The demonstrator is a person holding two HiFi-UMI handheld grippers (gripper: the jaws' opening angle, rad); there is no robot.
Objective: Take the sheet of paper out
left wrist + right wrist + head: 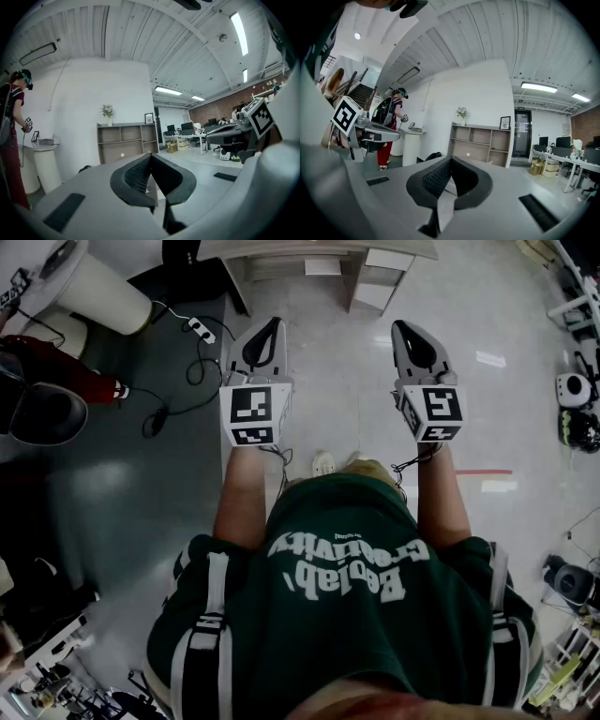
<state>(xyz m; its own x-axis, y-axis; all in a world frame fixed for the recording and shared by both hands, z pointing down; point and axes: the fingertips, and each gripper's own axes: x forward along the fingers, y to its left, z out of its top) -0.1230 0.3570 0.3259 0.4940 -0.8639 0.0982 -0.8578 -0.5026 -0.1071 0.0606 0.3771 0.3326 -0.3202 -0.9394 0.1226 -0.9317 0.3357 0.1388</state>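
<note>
No sheet of paper shows in any view. In the head view my left gripper [269, 331] and my right gripper [406, 332] are held side by side in front of my chest, pointing forward over the bare floor. The left gripper view shows the left gripper [150, 158] with its dark pads pressed together at the tip and nothing between them. My right gripper [451, 162] stands the same way, shut and empty. Each gripper view also catches the other gripper's marker cube at its edge.
A wooden shelf unit [319, 259] [126, 140] [480, 140] stands ahead against a white wall. A person in red trousers [14, 140] [391, 126] stands at a white round pedestal [94, 282] on the left. A power strip [200, 329] with cables lies on the floor. Office desks [187, 138] are at the right.
</note>
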